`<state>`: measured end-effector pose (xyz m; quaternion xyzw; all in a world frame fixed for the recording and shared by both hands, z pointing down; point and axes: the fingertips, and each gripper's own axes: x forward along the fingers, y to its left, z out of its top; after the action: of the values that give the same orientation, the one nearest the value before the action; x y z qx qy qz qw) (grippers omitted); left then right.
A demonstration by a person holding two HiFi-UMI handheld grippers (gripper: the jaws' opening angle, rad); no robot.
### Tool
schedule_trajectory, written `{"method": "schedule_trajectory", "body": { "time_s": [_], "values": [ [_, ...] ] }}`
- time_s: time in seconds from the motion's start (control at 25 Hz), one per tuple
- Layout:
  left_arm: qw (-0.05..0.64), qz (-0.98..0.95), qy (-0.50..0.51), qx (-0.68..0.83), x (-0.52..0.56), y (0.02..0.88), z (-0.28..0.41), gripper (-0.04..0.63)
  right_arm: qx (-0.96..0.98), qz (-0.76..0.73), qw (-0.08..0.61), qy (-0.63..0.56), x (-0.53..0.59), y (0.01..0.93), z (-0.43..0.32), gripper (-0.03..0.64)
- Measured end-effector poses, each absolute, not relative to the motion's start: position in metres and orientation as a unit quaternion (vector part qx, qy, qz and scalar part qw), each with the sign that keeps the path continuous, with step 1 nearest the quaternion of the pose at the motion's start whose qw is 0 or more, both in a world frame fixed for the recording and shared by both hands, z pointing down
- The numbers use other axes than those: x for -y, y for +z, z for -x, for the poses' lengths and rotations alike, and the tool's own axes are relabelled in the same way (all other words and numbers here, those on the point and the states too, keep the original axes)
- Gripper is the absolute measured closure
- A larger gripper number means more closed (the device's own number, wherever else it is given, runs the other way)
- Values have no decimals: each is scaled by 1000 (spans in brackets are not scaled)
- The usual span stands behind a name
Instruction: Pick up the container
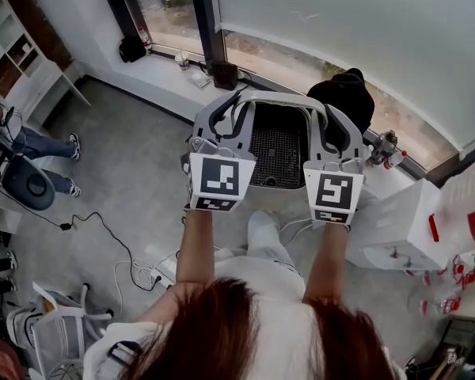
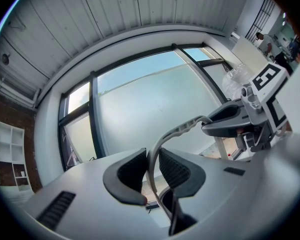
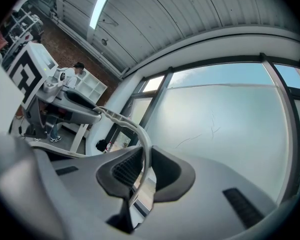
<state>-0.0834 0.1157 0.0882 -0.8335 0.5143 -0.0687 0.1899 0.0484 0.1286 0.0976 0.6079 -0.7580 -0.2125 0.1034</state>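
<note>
Head view, left to right: the left claw is clamping the left side of the container while the right claw is clamping the opposite side. Judged from the matched grips, the load is being shared so that the container is hanging roughly level between them. It is being held out in front of the person, clear of the floor and near the window. Left gripper view: the left claw is pinching the thin pale rim, its ribbed pads pressing both faces with nothing else between them. Right gripper view: the right claw is gripping the same rim in the same way, jaws nearly together. The container is showing as a light grey, roughly rectangular basket with a dark perforated bottom, tall walls and a ribbed, arching rim.
</note>
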Motion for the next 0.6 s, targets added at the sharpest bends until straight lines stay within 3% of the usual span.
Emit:
{"method": "schedule_trajectory", "body": {
  "time_s": [0.6],
  "values": [
    [206,829,-66,-516,-142,79,99,509,762,-599,97,-226,-157,87,-32,551]
  ]
}}
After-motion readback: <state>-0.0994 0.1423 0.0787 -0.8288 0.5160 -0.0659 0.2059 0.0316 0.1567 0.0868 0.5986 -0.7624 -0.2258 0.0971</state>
